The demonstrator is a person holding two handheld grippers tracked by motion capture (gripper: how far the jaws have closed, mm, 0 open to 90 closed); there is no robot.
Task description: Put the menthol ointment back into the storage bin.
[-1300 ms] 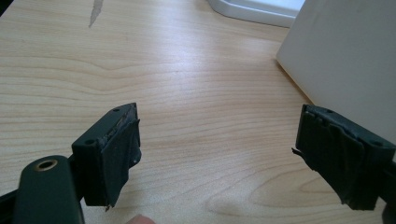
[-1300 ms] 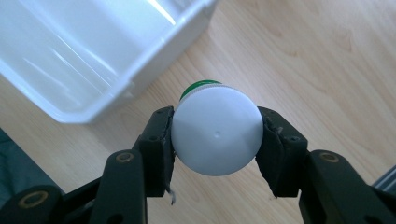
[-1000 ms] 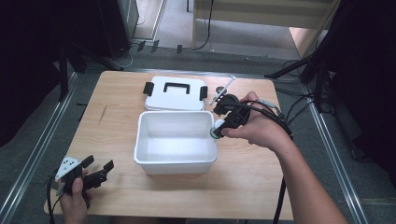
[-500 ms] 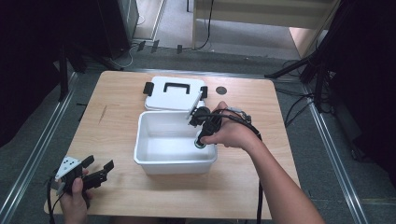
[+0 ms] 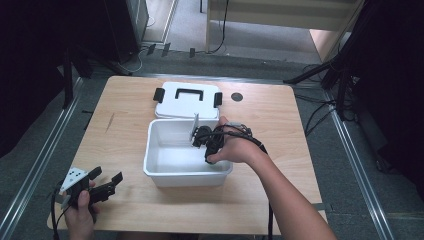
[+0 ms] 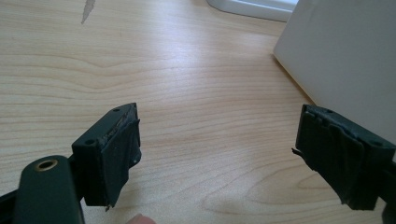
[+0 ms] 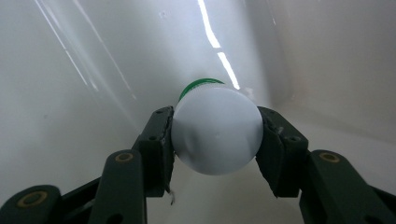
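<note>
Inside the white plastic bin (image 5: 187,178) at the table's middle, my right gripper (image 5: 206,149) points down at the bin's right end. Its pads are shut on a small white bottle (image 7: 215,130) with a green band at its far end, and the bin's glossy white walls surround it. My right gripper (image 7: 215,127) holds the bottle by its sides. My left gripper (image 5: 106,183) rests near the table's front left corner, open, with bare wood between its fingers (image 6: 114,154). The bin's outer wall (image 6: 345,60) stands just to the right of that gripper.
The bin's white lid (image 5: 187,100) with black clips and a black handle lies flat behind the bin. A small black round thing (image 5: 237,96) sits on the wood right of the lid. Cables trail off the table's right side.
My right gripper has carried the bottle leftward and down, from beside the bin's right rim into the bin. The left gripper has stayed where it was.
</note>
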